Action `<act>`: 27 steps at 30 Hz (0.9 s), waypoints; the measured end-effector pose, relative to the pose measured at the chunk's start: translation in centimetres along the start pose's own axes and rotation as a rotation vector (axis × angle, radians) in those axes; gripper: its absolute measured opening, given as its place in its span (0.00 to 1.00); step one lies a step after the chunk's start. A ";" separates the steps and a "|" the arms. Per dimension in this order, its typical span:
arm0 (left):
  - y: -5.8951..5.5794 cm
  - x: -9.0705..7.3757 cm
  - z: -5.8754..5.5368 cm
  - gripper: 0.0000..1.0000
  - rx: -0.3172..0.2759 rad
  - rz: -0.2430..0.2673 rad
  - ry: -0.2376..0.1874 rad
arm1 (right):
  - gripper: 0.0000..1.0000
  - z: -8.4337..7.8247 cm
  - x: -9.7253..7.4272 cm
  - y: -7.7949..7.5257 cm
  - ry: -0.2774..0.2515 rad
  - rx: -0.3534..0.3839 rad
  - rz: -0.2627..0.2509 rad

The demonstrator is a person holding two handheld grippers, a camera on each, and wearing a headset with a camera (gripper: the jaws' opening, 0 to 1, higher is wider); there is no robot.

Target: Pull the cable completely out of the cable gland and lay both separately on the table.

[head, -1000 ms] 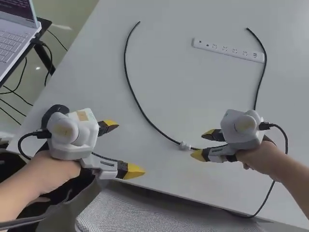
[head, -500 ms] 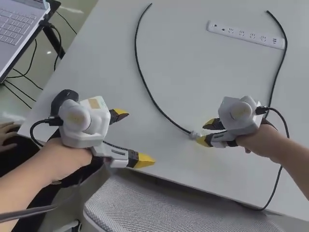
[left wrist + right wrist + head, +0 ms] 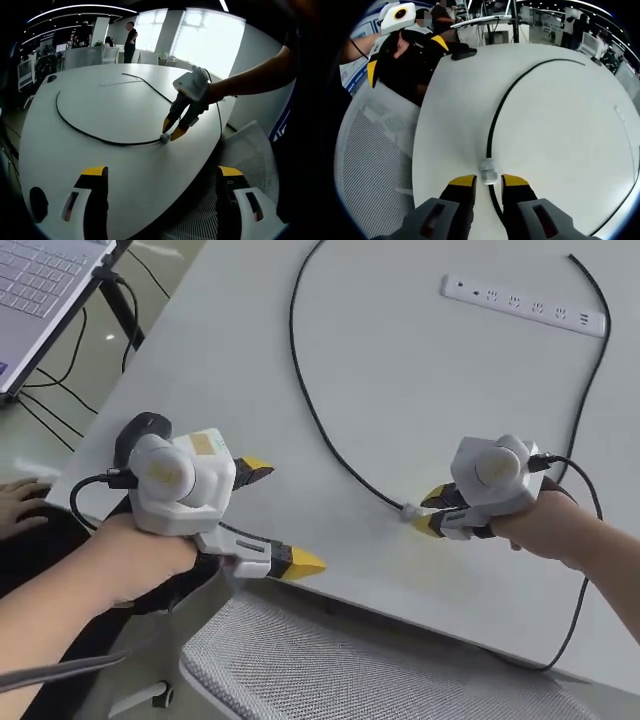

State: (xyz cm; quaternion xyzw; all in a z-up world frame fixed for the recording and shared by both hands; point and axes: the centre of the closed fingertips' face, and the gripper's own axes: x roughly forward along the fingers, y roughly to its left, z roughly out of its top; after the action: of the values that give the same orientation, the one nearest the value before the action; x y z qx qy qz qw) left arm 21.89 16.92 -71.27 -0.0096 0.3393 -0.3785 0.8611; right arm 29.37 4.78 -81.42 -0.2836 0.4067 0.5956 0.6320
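Observation:
A long black cable [image 3: 300, 380] curves across the white table [image 3: 420, 370] and ends in a small white cable gland [image 3: 408, 510] near the front edge. My right gripper [image 3: 429, 511] has its yellow tips either side of the cable, just behind the gland. In the right gripper view the gland [image 3: 488, 172] sits right at the tips of my right gripper [image 3: 488, 183]; the jaws are narrow, with a gap each side of the cable [image 3: 495, 115]. My left gripper [image 3: 278, 517] hovers wide open over the table's front left edge, holding nothing. The left gripper view shows the gland [image 3: 164, 138].
A white power strip [image 3: 525, 305] lies at the back right with its black lead [image 3: 590, 390] running down the right side. A laptop [image 3: 45, 285] stands off the table at far left. A grey mesh chair [image 3: 330, 670] sits below the front edge. A black object [image 3: 462, 51] lies near the left gripper.
My right gripper's jaws have narrowed around the cable and come up against the gland. The left gripper stays open in much the same place. The head camera has shifted.

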 end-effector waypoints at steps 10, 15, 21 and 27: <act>0.0 -0.3 -0.5 0.88 -0.006 0.008 0.004 | 0.09 -0.1 0.2 -0.3 0.018 -0.052 -0.029; -0.2 -0.2 -0.8 0.86 -0.006 0.006 0.012 | 0.09 -0.1 0.2 -0.6 0.026 -0.064 -0.047; -0.5 0.0 -0.5 0.87 -0.006 0.003 0.007 | 0.07 -0.3 -0.2 -0.1 0.034 -0.047 -0.036; -0.9 0.4 0.2 0.86 0.008 -0.012 0.000 | 0.06 0.7 -1.7 0.6 0.007 -0.008 -0.018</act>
State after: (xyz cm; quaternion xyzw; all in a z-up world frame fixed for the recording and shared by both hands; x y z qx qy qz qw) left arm 21.58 15.95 -71.10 -0.0084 0.3377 -0.3851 0.8588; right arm 28.98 4.53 -79.56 -0.2920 0.4038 0.5904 0.6349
